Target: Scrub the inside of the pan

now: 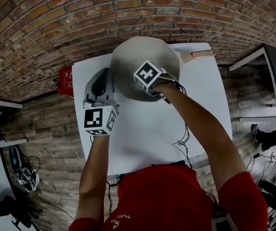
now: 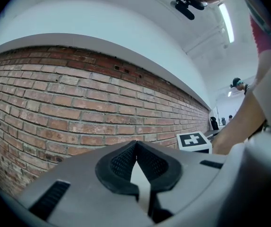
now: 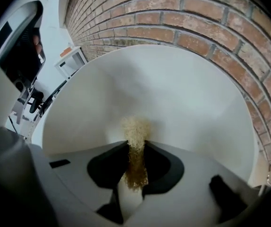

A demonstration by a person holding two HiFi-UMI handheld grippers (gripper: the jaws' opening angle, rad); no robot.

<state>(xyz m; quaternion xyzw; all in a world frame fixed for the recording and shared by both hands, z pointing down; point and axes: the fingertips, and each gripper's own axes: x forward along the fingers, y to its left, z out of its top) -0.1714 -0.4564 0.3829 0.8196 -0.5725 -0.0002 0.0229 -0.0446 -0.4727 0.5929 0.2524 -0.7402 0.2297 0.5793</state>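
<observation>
Right arm (image 1: 203,129) outstretched, right claw (image 3: 135,144) pinching scrubber (image 3: 134,128) inside pan (image 3: 182,93)

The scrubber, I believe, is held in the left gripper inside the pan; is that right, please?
Not quite. The scrubber is held in the right gripper, not the left, as the right gripper view shows. The left gripper is shut on nothing. The rest stands: the scrubber is inside the pan.

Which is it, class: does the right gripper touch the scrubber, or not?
Touching. The right gripper view shows the right gripper with both jaws pressed against the scrubber, which sits between them.
</observation>
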